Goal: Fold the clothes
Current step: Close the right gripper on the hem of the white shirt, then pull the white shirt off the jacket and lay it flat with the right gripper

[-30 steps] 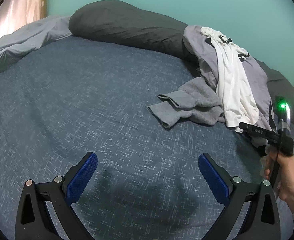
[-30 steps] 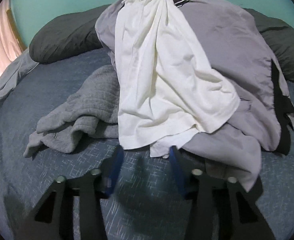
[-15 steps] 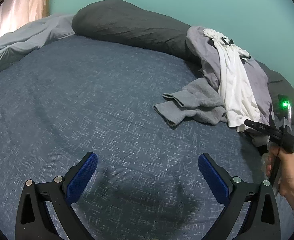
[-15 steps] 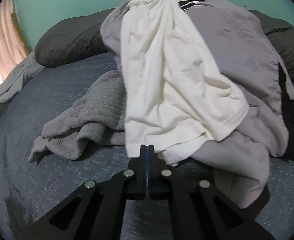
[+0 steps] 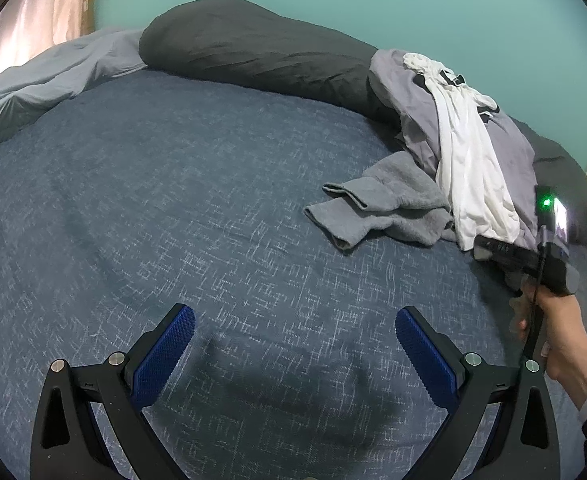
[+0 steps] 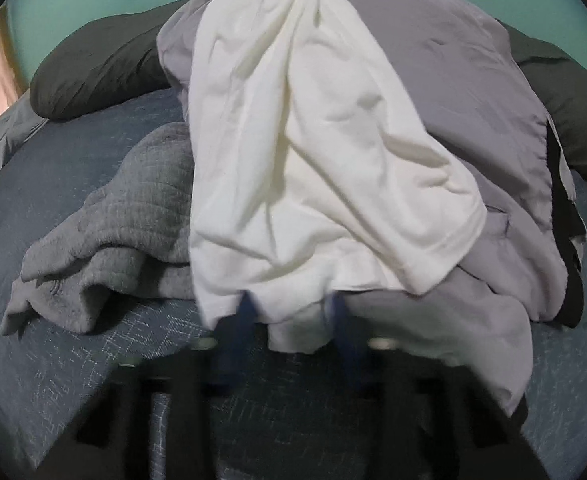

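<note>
Right hand-held gripper [image 6: 293, 312] at the near hem of the white shirt [image 6: 313, 152], which drapes over a lilac garment [image 6: 473, 100] on the bed [image 6: 73, 340]. The shirt's long axis runs straight away from this gripper, from the hem just ahead of its tips up to the bunched collar at the far top of the heap. The jaws are opening; the blurred blue pads stand either side of a fold of hem, and no pressing on the cloth can be made out. A grey sweater [image 6: 125, 220] lies left of the shirt, partly under it. Left hand-held gripper [image 5: 293, 344] wide open and empty, above bare bedspread; from it the heap lies ahead and well to the right, so the right one is much the nearer. The person's hand [image 5: 549, 320] carries the right tool [image 5: 525, 256] at the heap's near edge. The coming grasp probably depends on closing across the hem, square to the shirt's long axis.
</note>
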